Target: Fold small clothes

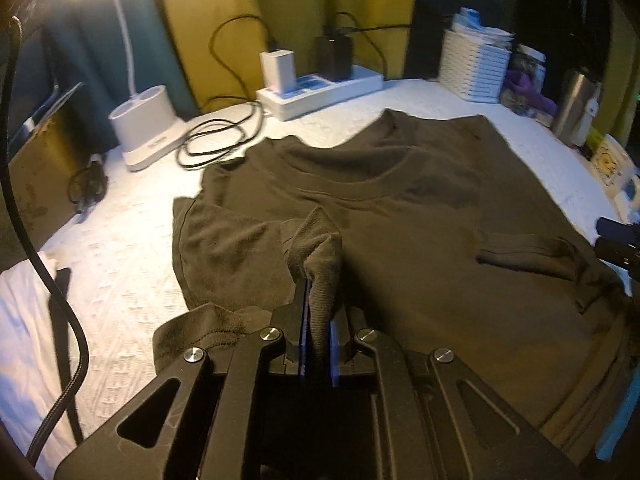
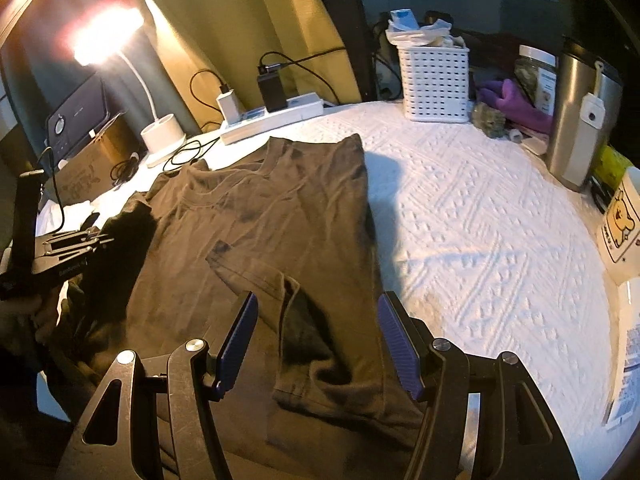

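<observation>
A dark brown T-shirt [image 1: 420,216] lies spread on the white textured cloth [image 1: 132,240], collar toward the back. My left gripper [image 1: 318,304] is shut on a bunched fold of the shirt's left edge, lifted a little above the rest. In the right wrist view the same T-shirt [image 2: 280,216] has its right sleeve folded inward. My right gripper [image 2: 316,340] stands open above the shirt's lower right part, nothing between its blue pads [image 2: 398,344]. The left gripper [image 2: 80,240] shows at the far left, held by a hand.
At the back stand a lit white desk lamp [image 1: 140,128], a coiled black cable [image 1: 216,140], a power strip with chargers [image 1: 316,88] and a white slatted basket [image 2: 434,84]. A steel flask [image 2: 580,116] and a purple cloth [image 2: 516,104] sit at the right.
</observation>
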The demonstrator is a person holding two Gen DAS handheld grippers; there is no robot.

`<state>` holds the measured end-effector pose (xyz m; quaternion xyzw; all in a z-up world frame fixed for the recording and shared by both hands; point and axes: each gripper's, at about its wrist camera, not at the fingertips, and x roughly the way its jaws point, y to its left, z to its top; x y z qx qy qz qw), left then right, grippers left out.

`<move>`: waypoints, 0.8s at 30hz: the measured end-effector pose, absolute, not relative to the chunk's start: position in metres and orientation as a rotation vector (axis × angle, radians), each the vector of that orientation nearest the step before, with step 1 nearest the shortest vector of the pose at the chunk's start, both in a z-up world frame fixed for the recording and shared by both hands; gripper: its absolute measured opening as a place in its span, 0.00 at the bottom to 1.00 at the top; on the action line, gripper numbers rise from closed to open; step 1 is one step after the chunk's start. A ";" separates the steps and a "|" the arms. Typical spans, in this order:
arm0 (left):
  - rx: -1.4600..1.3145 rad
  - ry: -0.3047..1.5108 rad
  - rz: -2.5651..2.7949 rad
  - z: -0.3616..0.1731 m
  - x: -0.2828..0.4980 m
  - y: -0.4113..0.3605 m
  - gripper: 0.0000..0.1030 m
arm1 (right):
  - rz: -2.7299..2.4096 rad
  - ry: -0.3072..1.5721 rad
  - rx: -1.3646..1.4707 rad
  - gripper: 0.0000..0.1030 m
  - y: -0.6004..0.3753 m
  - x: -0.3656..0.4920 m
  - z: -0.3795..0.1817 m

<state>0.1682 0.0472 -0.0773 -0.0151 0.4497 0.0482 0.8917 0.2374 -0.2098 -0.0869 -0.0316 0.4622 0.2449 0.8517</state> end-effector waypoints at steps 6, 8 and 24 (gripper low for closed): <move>-0.048 0.889 0.065 -0.062 0.154 0.046 0.42 | 0.515 0.968 -0.071 0.63 -0.209 0.234 -0.085; -0.063 0.877 0.063 -0.057 0.146 0.051 0.42 | 0.518 0.967 -0.078 0.63 -0.206 0.232 -0.084; -0.288 0.870 0.150 -0.081 0.096 0.142 0.52 | 0.560 0.986 -0.157 0.63 -0.166 0.219 -0.084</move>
